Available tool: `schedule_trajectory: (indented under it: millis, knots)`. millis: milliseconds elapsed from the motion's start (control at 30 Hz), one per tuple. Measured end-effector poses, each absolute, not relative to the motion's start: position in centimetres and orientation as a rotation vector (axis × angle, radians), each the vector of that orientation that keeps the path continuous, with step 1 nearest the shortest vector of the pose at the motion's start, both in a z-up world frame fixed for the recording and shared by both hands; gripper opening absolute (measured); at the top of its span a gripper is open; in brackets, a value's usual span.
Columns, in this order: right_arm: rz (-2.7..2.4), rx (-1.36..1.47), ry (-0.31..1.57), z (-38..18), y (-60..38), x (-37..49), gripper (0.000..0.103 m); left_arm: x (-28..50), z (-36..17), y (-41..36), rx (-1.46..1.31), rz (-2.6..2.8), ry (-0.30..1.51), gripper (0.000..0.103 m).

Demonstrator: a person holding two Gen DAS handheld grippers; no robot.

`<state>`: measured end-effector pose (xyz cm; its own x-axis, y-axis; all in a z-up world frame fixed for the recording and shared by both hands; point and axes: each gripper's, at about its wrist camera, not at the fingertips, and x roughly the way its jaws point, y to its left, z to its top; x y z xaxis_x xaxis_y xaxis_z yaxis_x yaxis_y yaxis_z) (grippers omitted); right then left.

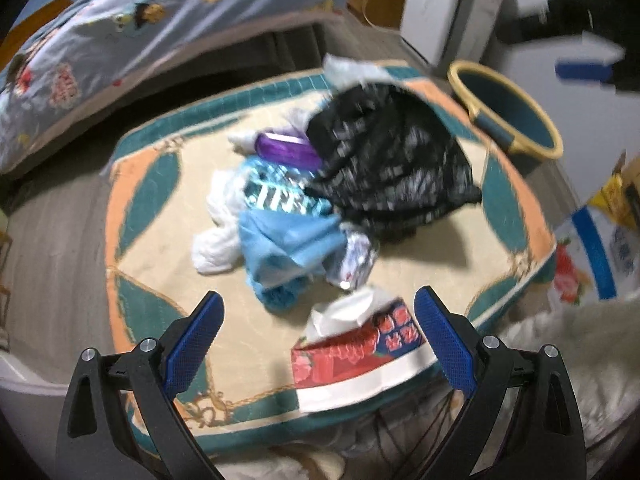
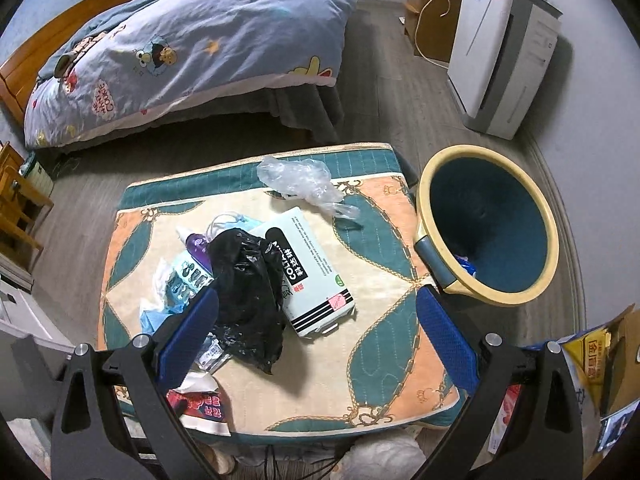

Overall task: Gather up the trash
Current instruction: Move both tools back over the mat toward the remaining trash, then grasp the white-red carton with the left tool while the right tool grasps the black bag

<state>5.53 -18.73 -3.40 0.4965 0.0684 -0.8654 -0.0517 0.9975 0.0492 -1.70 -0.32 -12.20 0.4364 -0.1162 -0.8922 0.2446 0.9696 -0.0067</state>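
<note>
A pile of trash lies on a patterned cushioned table (image 2: 384, 364): a crumpled black plastic bag (image 2: 248, 300), a white COLLA pack (image 2: 316, 276), a clear plastic bag (image 2: 300, 182), a purple bottle (image 1: 286, 150), blue wrappers (image 1: 288, 240) and white tissue (image 1: 216, 240). A red tissue pack (image 1: 352, 356) lies at the near edge. A teal bin with a yellow rim (image 2: 488, 232) stands right of the table. My left gripper (image 1: 320, 332) is open above the near edge, over the red pack. My right gripper (image 2: 316, 328) is open above the black bag and the COLLA pack.
A bed with a blue cartoon quilt (image 2: 192, 52) stands behind the table. A white air purifier (image 2: 496, 56) stands at the back right. Cardboard boxes and printed packs (image 2: 600, 360) lie right of the table. Wooden furniture (image 2: 16, 200) is at the left.
</note>
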Motion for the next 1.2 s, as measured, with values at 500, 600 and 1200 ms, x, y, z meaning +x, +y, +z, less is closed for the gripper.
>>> schedule_trajectory:
  millis: [500,600,1200]
  knots:
    - [0.055,0.051,1.078,-4.2,-20.1,6.0,0.097,-1.4,-15.5,-2.7,0.250,-0.314,1.214,0.036]
    - [0.063,0.040,1.079,-4.4,-19.9,5.9,0.097,-1.2,-14.9,-2.8,0.251,-0.320,1.197,0.035]
    - [0.060,0.113,1.156,-6.8,-20.6,7.7,0.097,3.5,-1.2,1.3,0.217,-0.291,0.956,0.034]
